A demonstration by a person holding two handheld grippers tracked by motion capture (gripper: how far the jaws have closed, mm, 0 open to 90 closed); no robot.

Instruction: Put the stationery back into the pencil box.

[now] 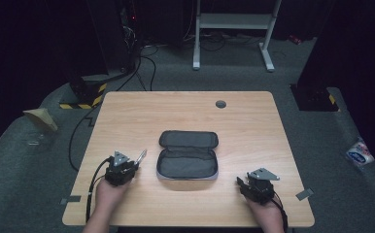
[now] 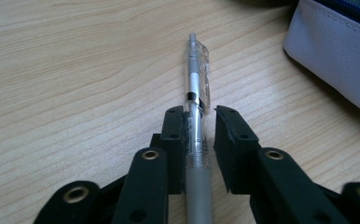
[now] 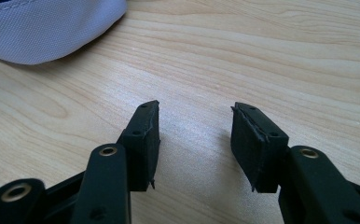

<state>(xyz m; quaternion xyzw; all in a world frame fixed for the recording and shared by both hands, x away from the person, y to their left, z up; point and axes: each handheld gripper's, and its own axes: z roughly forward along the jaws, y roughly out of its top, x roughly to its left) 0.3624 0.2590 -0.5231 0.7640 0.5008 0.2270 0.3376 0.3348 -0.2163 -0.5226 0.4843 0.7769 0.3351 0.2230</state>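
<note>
A clear and silver pen [image 2: 197,84] lies on the wooden table [image 1: 176,111], its clip end pointing away from me. My left gripper [image 2: 200,114] is open around its barrel: the left jaw touches the pen and a narrow gap shows at the right jaw. In the high view the pen [image 1: 141,156] sticks out ahead of the left gripper [image 1: 133,166]. An open pencil pouch [image 1: 188,162], pale grey outside and dark inside, lies mid-table between both hands. My right gripper [image 3: 196,109] rests open on bare wood, at the front right [image 1: 241,184] of the pouch.
The pouch's fabric edge [image 2: 336,56] is close to the right of the pen, and its corner [image 3: 43,32] lies ahead left of the right gripper. A grey cable grommet [image 1: 220,104] sits near the table's far edge. Cables and a desk frame stand on the floor beyond.
</note>
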